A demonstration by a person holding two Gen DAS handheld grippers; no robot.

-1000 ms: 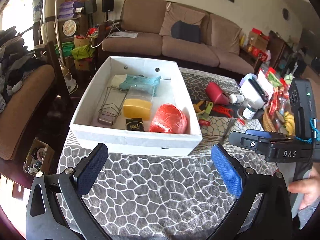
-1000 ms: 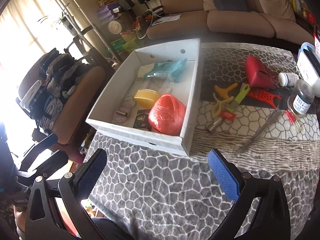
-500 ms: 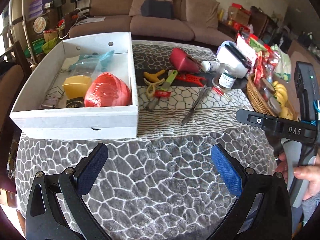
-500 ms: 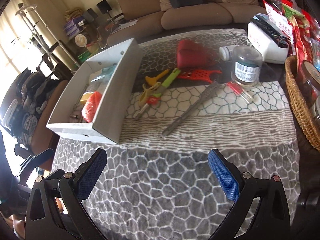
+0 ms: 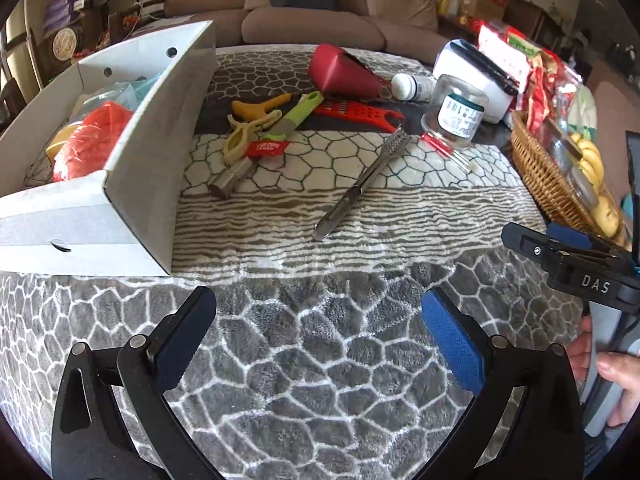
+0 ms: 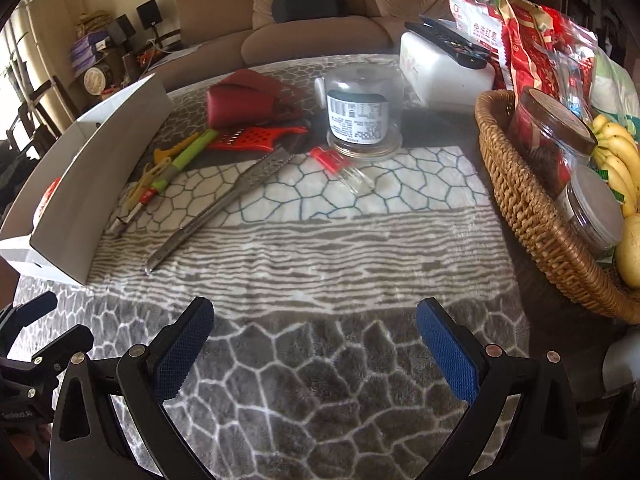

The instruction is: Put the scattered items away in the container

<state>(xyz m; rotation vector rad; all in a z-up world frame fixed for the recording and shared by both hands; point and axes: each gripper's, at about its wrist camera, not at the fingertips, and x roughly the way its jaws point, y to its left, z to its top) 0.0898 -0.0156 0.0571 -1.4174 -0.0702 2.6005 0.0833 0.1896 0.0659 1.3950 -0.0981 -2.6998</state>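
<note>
- Blanket (image 5: 320, 360): grey with white cell lines at 6 o'clock, cream with grey stripes mid-frame.
- Box (image 5: 152, 152) at 9 o'clock: white.
- Bundle (image 5: 88, 144) inside it: red-orange.
- Grater (image 5: 356, 112) at 12 o'clock: red.
- Peeler (image 5: 300, 116) handle: lime green.
- Metal rasp (image 6: 224, 200): silver.
- Basket (image 6: 532, 208) at 3 o'clock: brown wicker.
- Bananas (image 6: 616, 140): yellow.
- Finger pads (image 6: 448, 356): blue, dotted.

Metal tongs (image 5: 362, 184) beside white box (image 5: 140, 168)

A white box (image 5: 140, 168) sat at the surface's left edge, partly filled. Peelers (image 5: 256, 136), a red grater (image 5: 356, 112) and a long metal grater (image 5: 360, 188) lay scattered just beside it.
</note>
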